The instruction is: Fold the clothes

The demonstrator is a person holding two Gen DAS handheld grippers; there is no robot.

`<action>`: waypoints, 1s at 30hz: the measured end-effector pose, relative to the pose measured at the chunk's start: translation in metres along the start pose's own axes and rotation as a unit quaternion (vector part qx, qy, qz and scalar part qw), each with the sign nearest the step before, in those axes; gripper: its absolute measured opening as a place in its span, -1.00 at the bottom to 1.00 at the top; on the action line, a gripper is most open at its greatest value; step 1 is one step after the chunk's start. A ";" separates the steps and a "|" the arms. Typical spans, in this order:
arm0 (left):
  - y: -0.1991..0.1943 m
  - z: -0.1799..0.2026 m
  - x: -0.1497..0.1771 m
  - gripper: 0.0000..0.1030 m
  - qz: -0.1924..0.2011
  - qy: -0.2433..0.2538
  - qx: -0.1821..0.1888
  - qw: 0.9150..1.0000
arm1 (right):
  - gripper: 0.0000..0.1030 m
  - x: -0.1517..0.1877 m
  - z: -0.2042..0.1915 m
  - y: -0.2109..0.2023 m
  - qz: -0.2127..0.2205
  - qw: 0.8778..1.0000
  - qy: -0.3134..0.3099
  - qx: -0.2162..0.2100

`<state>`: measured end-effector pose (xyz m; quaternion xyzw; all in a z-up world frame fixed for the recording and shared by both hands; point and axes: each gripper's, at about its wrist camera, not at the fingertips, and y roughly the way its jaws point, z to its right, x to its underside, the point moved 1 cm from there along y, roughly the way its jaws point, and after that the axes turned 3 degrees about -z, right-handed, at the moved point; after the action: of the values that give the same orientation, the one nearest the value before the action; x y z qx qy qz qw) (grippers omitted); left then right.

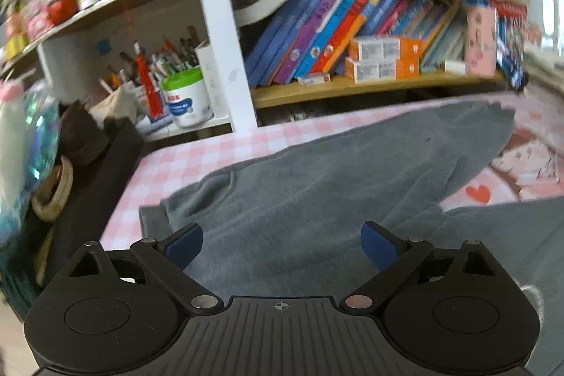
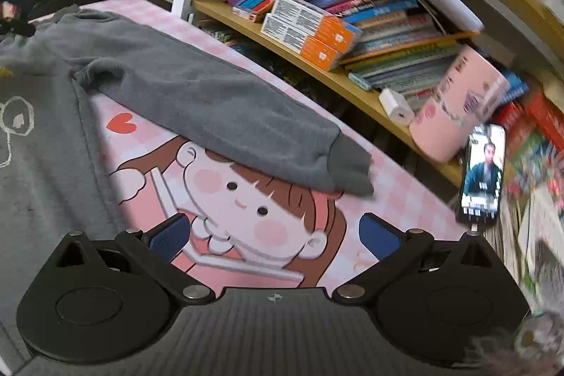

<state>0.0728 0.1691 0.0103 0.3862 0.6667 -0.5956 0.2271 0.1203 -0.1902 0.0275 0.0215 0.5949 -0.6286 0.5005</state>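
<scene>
A grey sweatshirt [image 1: 317,192] lies spread on a pink checked table mat [image 1: 197,150]. My left gripper [image 1: 282,245] hovers open over its shoulder area, blue pads wide apart, nothing between them. In the right wrist view one sleeve [image 2: 211,101] stretches out to the right, its darker cuff [image 2: 349,168] resting on the cartoon girl print of the mat [image 2: 246,199]. The sweatshirt's body [image 2: 42,147], with a white line drawing, fills the left side. My right gripper [image 2: 273,238] is open above the bare mat, below the cuff and right of the body.
A wooden bookshelf [image 2: 317,69] with leaning books and orange boxes [image 2: 310,30] runs along the table's far edge. A phone [image 2: 483,175] with a lit screen stands at the right, beside a pink roll [image 2: 458,104]. Pen holders and a white tub [image 1: 187,97] sit at the left.
</scene>
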 end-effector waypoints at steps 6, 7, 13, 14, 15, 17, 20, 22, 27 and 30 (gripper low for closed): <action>0.028 -0.005 -0.017 0.93 -0.014 0.048 -0.023 0.998 | 0.97 -0.033 0.024 0.027 0.003 0.998 0.024 -0.056; 0.034 -0.008 -0.020 0.93 -0.019 0.046 -0.019 0.999 | 0.95 -0.039 0.030 0.033 0.005 0.997 0.031 -0.071; 0.069 -0.027 -0.030 0.93 -0.043 0.044 -0.030 0.998 | 0.92 -0.059 0.061 0.076 -0.001 0.994 0.070 -0.087; 0.074 -0.031 -0.032 0.93 -0.046 0.044 -0.033 0.997 | 0.91 -0.061 0.065 0.083 -0.003 0.993 0.075 -0.087; 0.079 -0.034 -0.033 0.93 -0.049 0.045 -0.036 0.997 | 0.90 -0.062 0.069 0.090 -0.006 0.993 0.078 -0.087; 0.090 -0.040 -0.036 0.93 -0.054 0.042 -0.034 0.997 | 0.90 -0.065 0.076 0.101 -0.007 0.993 0.079 -0.082; 0.103 -0.046 -0.044 0.93 -0.055 0.038 -0.023 0.998 | 0.90 -0.071 0.088 0.115 -0.006 0.993 0.090 -0.078; 0.112 -0.050 -0.049 0.93 -0.053 0.034 -0.017 0.998 | 0.90 -0.076 0.097 0.123 -0.006 0.992 0.100 -0.080; 0.135 -0.061 -0.062 0.93 -0.054 0.021 -0.006 0.998 | 0.89 -0.086 0.110 0.146 -0.013 0.990 0.110 -0.082; 0.147 -0.064 -0.063 0.93 -0.067 0.021 -0.001 0.998 | 0.81 -0.087 0.113 0.160 -0.027 0.991 0.109 -0.079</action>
<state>0.2362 0.2144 -0.0204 0.3522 0.6965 -0.6007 0.1731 0.3331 -0.1914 -0.0015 0.0344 0.6940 -0.5868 0.4157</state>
